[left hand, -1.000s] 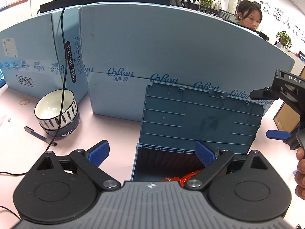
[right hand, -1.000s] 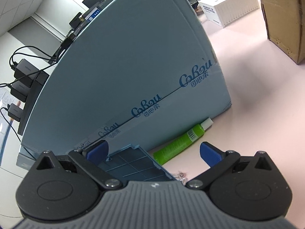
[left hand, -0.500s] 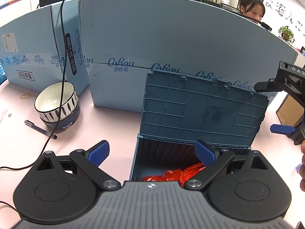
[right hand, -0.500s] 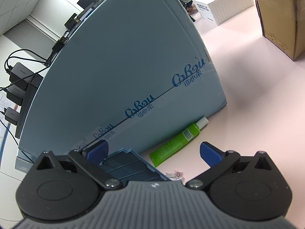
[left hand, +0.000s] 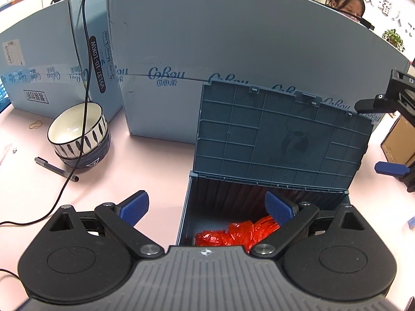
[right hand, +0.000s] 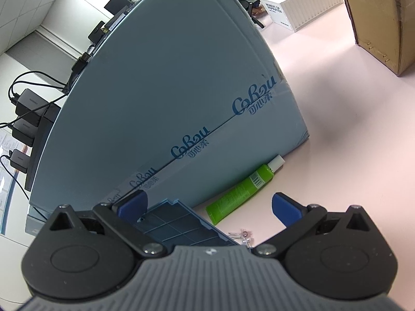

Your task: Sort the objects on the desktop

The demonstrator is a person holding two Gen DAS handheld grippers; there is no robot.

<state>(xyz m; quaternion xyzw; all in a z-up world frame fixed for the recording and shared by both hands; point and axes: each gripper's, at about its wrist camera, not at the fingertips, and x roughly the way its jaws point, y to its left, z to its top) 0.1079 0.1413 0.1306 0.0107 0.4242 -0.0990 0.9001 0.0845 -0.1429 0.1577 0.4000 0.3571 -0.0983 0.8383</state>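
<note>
Left gripper [left hand: 206, 208] spread wide, nothing between the pads, hovering right over the front lip of the blue storage box [left hand: 186, 217]. Right gripper [right hand: 207, 207] also wide and holding nothing, off to the right of the box and angled at the desk there.

Inside the box: a crumpled red plastic bag [left hand: 233, 233] sitting at the bottom. Lid [left hand: 280, 134] swung up and leaning back against the big light-blue carton [left hand: 233, 51] behind it.

As for the step in hand: looks like mid-sort, one thing in the box, others out on the pink desk [left hand: 145, 171]. Can't tell whether a drop-off or a fetch is in hand, since both grippers carry nothing.

Loose stuff: a green tube [right hand: 242, 189] lying flat, tucked right against the foot of the carton, just ahead of the right gripper. Probably the likeliest pick, but awkward: carton wall hard on one side, so fingers would need to straddle it from above. Some small trinket [right hand: 242, 234] with beads near the lid corner, too tiny to make out.

Further left: a grey pen [left hand: 55, 169] lying beside a striped bowl [left hand: 77, 134], with a black cable [left hand: 85, 90] draped across both. Snag risk for sure. A rubber band [left hand: 35, 124] beyond that. Someone seated behind the cartons, far back.
</note>
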